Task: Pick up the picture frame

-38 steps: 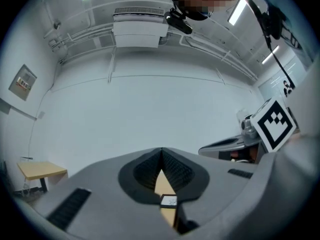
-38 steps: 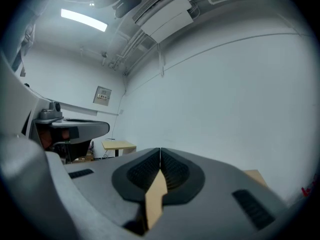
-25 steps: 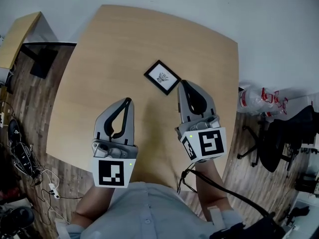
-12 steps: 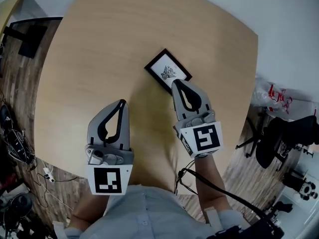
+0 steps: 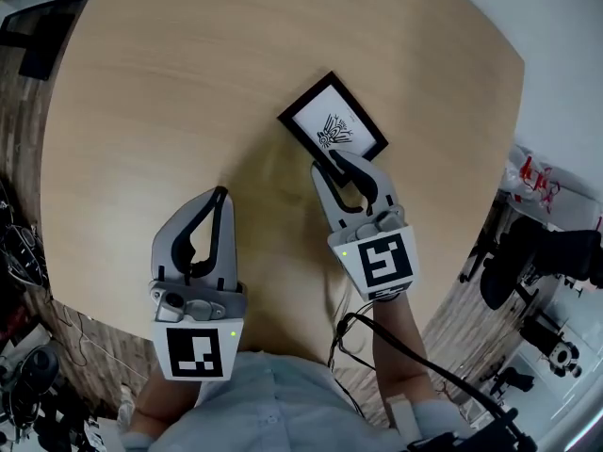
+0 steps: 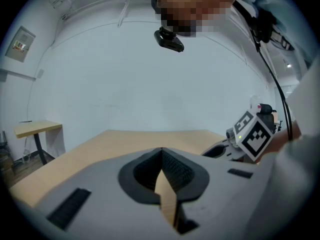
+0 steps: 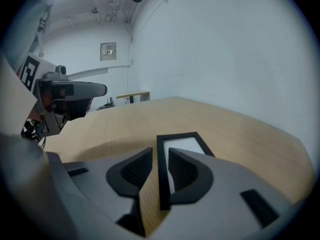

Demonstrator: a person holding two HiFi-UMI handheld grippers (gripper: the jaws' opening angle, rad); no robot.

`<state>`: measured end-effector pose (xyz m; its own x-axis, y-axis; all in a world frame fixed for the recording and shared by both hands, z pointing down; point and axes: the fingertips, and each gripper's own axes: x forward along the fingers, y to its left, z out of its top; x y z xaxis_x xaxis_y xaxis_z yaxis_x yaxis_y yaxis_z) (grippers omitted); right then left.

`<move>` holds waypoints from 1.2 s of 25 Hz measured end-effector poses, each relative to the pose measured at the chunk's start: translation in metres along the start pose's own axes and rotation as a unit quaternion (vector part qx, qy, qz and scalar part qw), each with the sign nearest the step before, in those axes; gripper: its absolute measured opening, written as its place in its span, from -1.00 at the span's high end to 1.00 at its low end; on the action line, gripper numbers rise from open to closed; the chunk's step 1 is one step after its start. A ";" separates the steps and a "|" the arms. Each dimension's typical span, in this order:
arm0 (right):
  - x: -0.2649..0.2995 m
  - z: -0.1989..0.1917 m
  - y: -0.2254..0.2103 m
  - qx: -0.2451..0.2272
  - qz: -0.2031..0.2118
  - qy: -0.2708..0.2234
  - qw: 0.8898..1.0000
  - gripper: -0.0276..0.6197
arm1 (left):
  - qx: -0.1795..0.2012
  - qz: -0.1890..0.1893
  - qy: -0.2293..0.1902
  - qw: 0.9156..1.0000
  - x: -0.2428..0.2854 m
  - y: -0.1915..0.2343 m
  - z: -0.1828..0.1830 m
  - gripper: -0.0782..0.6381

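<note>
Item: black picture frame (image 5: 333, 130) with a white mat and a small dark print, lying flat on the round wooden table (image 5: 188, 83), toward its far right. The right gripper (image 5: 341, 168) is at the frame's near corner, its jaws slightly apart with the frame's black border running between them, not yet pinched. The left gripper (image 5: 219, 196) hangs idle over bare wood, well apart from the frame, jaws pressed together at the tips. Step in hand, as judged: approach done, grasp pending; next the right jaws must close squarely on the thin border before any lift.
</note>
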<state>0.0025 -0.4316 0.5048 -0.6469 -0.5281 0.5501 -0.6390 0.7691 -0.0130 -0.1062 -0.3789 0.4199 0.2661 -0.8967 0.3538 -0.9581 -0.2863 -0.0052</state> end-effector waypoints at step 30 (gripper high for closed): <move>0.023 -0.050 -0.008 -0.041 -0.020 0.106 0.993 0.73 | -0.039 0.035 -0.024 0.998 0.000 0.018 0.003 0.78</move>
<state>0.0132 -0.4321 0.5594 -0.5146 -0.4780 0.7119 -0.6200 0.7809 0.0761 -0.1234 -0.3851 0.4173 0.2020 -0.9290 0.3100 -0.9792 -0.1979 0.0449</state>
